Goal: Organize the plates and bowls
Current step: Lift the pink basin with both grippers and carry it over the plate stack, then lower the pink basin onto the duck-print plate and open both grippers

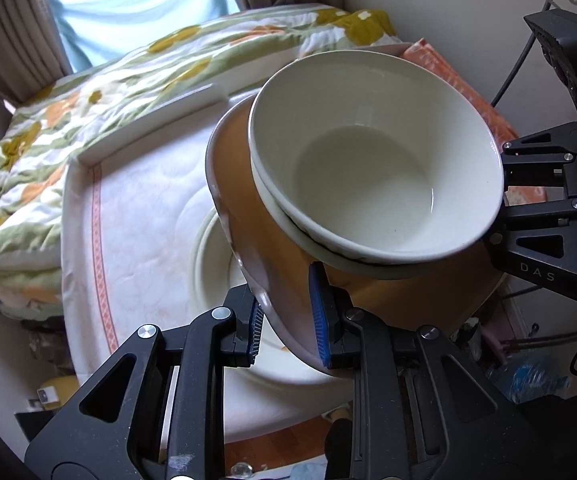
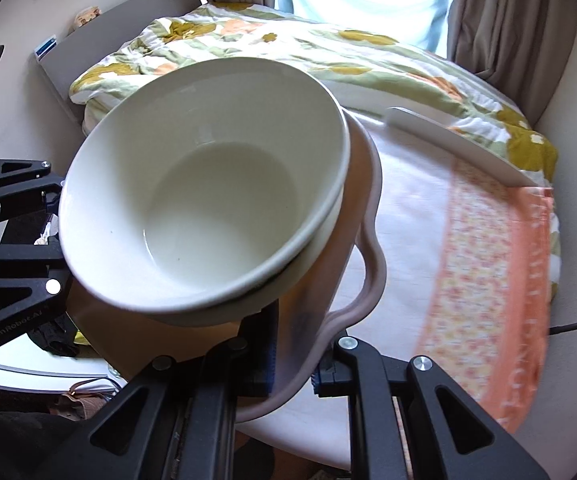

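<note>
Tools [image 1: 288, 320] w/ tray [image 1: 408, 296], 2 nested bowls [image 1: 368, 160]

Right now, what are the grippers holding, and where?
Both hold one wavy-rimmed tray carrying stacked white bowls: left gripper and right gripper clamp opposite rims.

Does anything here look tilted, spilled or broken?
Yes: the orange plate, clamped at opposite rims by the left gripper and right gripper, is tilted above the table. The two nested white bowls on it lean too and could slide. Nothing looks spilled or broken.
</note>
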{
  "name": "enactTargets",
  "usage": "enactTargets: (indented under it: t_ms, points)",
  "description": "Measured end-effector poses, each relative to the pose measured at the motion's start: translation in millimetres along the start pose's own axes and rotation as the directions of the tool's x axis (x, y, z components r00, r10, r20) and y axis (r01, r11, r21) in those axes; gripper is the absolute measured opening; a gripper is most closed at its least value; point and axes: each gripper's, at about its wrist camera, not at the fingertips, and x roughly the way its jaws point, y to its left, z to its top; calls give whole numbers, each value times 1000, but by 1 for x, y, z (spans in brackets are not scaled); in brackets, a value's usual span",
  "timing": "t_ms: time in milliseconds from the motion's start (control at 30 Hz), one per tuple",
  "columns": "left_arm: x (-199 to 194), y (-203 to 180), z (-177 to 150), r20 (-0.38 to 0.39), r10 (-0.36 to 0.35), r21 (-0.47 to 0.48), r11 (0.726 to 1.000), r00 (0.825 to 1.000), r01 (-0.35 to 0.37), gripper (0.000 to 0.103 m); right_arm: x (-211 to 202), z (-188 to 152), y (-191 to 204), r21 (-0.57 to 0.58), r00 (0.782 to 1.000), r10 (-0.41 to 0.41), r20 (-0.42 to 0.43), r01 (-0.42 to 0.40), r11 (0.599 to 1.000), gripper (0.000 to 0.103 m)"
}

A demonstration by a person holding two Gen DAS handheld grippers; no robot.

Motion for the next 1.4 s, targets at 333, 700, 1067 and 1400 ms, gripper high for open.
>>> enactTargets:
  t_ms: [333,700,1067,1400]
  points:
    - [31,31,-30,-26,-32,-37,999,999,31,19,36,0,31,42,1000,-5,-27,6,999,12]
    - [38,32,-36,-20,-15,-33,999,1000,14,19,47,-2,29,94,1000,5,-24,-3,996,12]
    - [34,32,-34,-48,11,-25,1000,999,-12,19,45,-3,30,157,997,-12,-79,25,987,12]
    - [18,36,-31,-25,35,-18,999,999,-36,20,35,-3,26,177,997,-10,-79,24,984,14]
